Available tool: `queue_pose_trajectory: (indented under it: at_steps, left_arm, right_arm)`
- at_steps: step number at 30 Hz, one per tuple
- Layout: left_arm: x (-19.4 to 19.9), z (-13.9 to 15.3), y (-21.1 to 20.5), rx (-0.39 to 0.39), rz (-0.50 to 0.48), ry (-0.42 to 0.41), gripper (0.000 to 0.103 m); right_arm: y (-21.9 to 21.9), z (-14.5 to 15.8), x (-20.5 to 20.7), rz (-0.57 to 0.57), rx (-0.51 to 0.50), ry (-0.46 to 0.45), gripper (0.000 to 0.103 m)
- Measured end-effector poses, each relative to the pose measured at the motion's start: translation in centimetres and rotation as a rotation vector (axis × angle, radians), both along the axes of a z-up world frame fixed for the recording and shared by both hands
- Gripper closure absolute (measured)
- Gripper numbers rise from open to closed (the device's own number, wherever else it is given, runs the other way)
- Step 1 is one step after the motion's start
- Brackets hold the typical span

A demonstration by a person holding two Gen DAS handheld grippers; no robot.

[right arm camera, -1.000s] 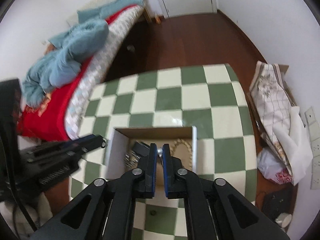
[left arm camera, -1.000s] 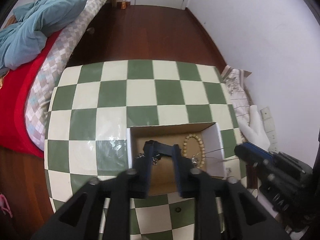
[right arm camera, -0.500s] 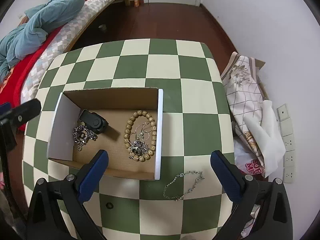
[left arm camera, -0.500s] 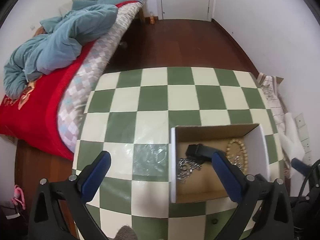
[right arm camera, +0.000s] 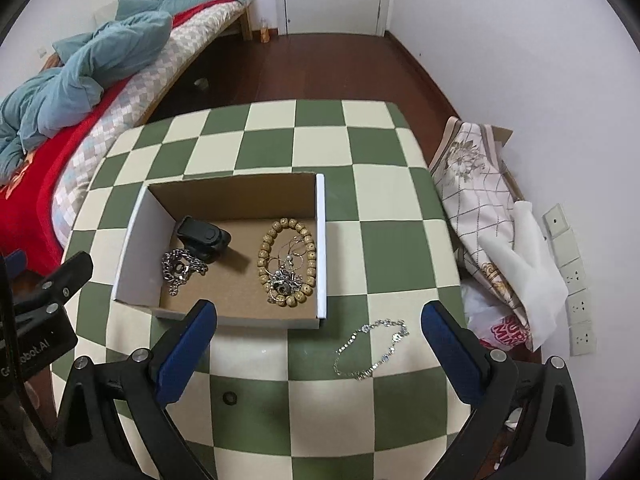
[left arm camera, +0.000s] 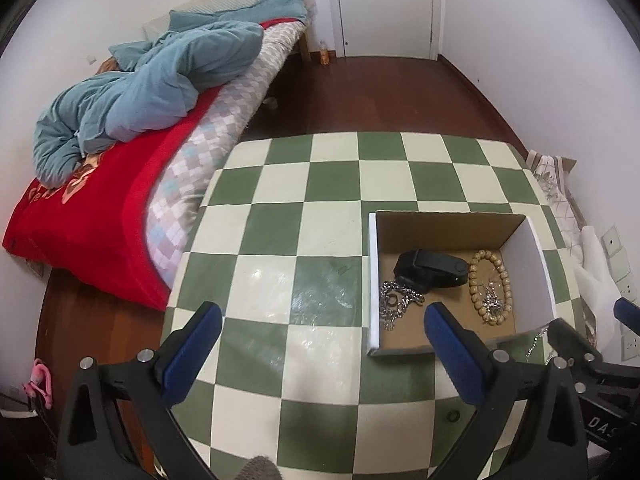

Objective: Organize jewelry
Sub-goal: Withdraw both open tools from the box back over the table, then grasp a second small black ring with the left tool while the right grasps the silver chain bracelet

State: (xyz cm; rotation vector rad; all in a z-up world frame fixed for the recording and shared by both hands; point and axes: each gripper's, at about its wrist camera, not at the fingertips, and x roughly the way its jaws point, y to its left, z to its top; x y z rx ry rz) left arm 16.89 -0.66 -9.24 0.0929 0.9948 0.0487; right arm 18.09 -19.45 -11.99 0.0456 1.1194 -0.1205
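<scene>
A silver link bracelet (right arm camera: 372, 350) is lying loose on the checkered tablecloth (right arm camera: 400, 240), in the lower centre of the right wrist view, just outside the near right corner of the cardboard box (right arm camera: 320, 240). It is showing as a thin open loop of small sparkling links. The left wrist view is catching only a sliver of it (left arm camera: 536, 342) at the right edge, behind the box wall.

Inside the box (left arm camera: 374, 280), a wooden bead bracelet (right arm camera: 286, 262) is ringing a tangle of fine silver pieces (right arm camera: 284, 276); a chunky silver chain (right arm camera: 180, 268) is lying at the left, touching a black clip-like object (right arm camera: 204, 238).

The right gripper (right arm camera: 320, 354) is standing wide open and holding nothing, its blue pads (right arm camera: 186, 350) framing the box's near edge and the bracelet. The left gripper (left arm camera: 322, 354) is likewise spread wide and empty, over the cloth left of the box.

A bed with a red cover (left arm camera: 100, 208) and a blue quilt (left arm camera: 140, 92) is occupying the upper left of both views.
</scene>
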Motion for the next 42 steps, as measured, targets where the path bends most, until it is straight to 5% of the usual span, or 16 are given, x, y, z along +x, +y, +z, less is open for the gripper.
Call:
queue_pose_trajectory:
  at_steps: [17,24,27,37,42]
  left_arm:
    - [-7.2,6.4,0.3,0.032,-0.009,-0.174,0.000]
    - [-9.6,7.0,0.4,0.017,0.019,-0.178,0.000]
    - [-10.2,5.3,0.0,0.035,0.016,-0.170,0.000]
    - [-8.1,-6.6,-3.8,0.038,-0.095,0.095,0.001]
    - [-7.2,-9.5,-6.3,-0.017,-0.169,0.163,0.015]
  right_arm:
    - [0.4,8.0,-7.1,-0.017,0.001,-0.194,0.000]
    - [-0.5,10.1,-9.7,-0.025,0.050,-0.224,0.000]
    - [-2.2,8.9,-10.6,-0.059,0.075,-0.199,0.000]
    - [-9.4,-3.7,-10.2,-0.180,0.061,0.003,0.004]
    - [-11.0,-8.0,-8.2,-0.182,0.095,0.057,0.011]
